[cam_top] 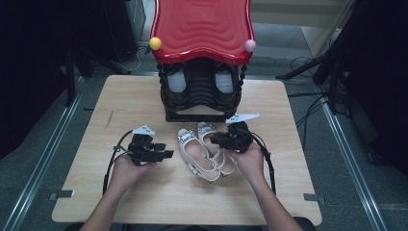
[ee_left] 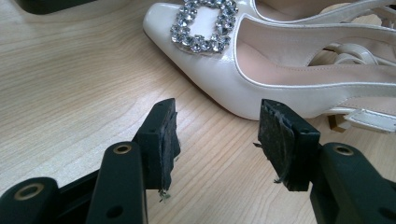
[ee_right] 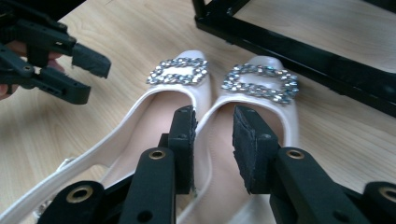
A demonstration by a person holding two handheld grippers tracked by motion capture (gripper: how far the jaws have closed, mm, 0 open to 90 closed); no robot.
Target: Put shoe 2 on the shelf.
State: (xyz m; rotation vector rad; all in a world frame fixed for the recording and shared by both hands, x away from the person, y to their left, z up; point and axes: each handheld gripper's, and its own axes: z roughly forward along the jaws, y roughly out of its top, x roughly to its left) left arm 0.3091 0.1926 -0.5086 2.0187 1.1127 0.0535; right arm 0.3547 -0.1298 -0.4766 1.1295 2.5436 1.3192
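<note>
Left gripper (cam_top: 169, 154) is held low over the table (cam_top: 144, 202) with jaws wide apart and nothing between them; bare wood is seen in the gap in the left gripper view. Right gripper (ee_right: 212, 144) is held over the pair of pale shoes (cam_top: 207, 154), jaws partly apart, pads not pressed on either shoe. Shoes are laid side by side at table centre, toes toward the black rack (cam_top: 199, 96) under the red seat (cam_top: 202, 29). Rhinestone buckles (ee_right: 177, 71) are made out clearly in the gripper views, mere specks from the high view. Heels and straps are cut off in the right gripper view. Rack contents are too dark to tell.
</note>
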